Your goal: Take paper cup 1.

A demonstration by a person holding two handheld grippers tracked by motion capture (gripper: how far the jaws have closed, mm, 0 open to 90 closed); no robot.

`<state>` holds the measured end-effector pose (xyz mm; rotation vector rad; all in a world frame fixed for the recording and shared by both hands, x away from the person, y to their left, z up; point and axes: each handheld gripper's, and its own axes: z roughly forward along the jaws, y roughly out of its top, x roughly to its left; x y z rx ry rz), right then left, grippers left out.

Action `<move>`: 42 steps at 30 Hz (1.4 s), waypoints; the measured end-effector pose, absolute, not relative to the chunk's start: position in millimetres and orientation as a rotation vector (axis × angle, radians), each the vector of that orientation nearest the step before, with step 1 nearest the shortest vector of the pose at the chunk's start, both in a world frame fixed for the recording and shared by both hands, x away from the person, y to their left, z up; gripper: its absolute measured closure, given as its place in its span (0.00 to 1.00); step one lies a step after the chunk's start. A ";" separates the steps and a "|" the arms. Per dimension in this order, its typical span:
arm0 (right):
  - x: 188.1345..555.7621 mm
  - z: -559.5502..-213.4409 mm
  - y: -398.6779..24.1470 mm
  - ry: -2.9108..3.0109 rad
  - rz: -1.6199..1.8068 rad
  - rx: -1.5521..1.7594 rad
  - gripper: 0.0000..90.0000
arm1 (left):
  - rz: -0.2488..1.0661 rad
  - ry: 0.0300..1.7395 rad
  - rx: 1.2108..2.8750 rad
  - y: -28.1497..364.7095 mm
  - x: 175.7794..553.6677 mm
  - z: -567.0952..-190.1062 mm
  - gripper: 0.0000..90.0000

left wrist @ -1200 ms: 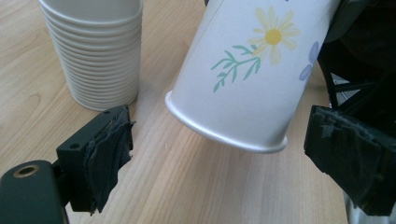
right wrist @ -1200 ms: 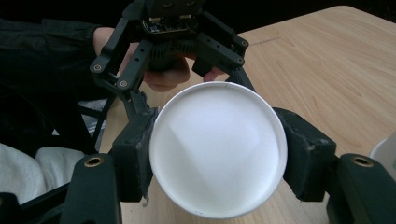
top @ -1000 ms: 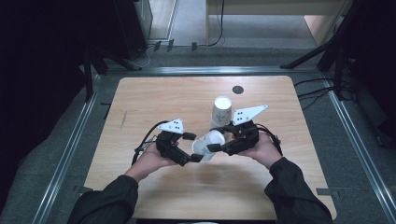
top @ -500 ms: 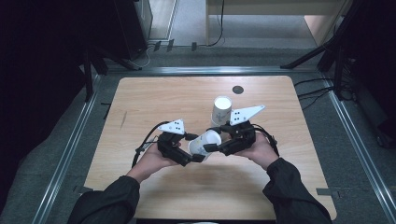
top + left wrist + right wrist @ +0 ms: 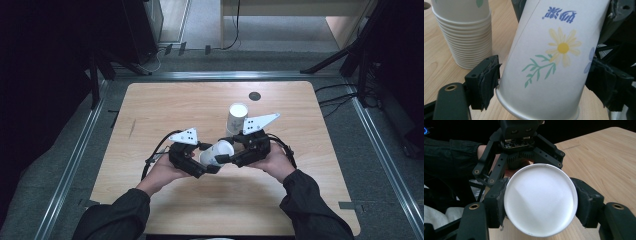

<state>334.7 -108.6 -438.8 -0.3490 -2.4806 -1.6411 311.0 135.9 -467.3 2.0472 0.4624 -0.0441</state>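
A white paper cup point(image 5: 218, 151) with a printed flower lies on its side in the air between both grippers, just above the table. My right gripper point(image 5: 226, 150) is shut on the cup near its base; in the right gripper view its pads point(image 5: 496, 202) clamp both sides of the round white bottom point(image 5: 540, 200). My left gripper point(image 5: 209, 159) faces it from the left. Its jaws have just been closing, and in the left gripper view its pads point(image 5: 486, 80) touch the cup point(image 5: 549, 57) on both sides at the rim end.
An upside-down stack of paper cups point(image 5: 237, 117) stands just behind the grippers, and at the upper left in the left gripper view point(image 5: 464, 37). A dark round hole point(image 5: 254, 96) sits near the far edge of the wooden table point(image 5: 300, 200).
The left gripper's jaws have closed in on the cup's rim end. The cup has shifted slightly left. Both hands stay about where they were.
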 end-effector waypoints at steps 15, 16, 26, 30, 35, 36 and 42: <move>336.5 -440.7 -108.5 -2.468 -1.627 -0.369 0.39 | -0.017 0.440 2.061 135.4 308.8 -466.0 0.27; 336.6 -440.6 -108.4 -2.468 -1.623 -0.371 0.39 | -0.017 0.440 2.061 135.4 308.7 -465.9 0.27; 336.1 -439.6 -108.7 -2.487 -1.637 -0.376 0.37 | -0.018 0.448 2.056 136.8 309.5 -465.3 0.28; 336.9 -439.6 -109.7 -2.488 -1.638 -0.385 0.32 | -0.023 0.453 2.059 138.5 310.2 -464.4 0.28; 337.0 -437.1 -117.4 -2.492 -1.647 -0.393 0.30 | -0.045 0.455 2.068 142.1 308.7 -462.0 0.31; 336.5 -436.4 -118.9 -2.492 -1.644 -0.401 0.30 | -0.041 0.450 2.064 142.5 307.1 -460.7 0.31; 335.4 -434.0 -131.3 -2.497 -1.663 -0.414 0.30 | -0.042 0.453 2.080 145.4 307.2 -456.6 0.31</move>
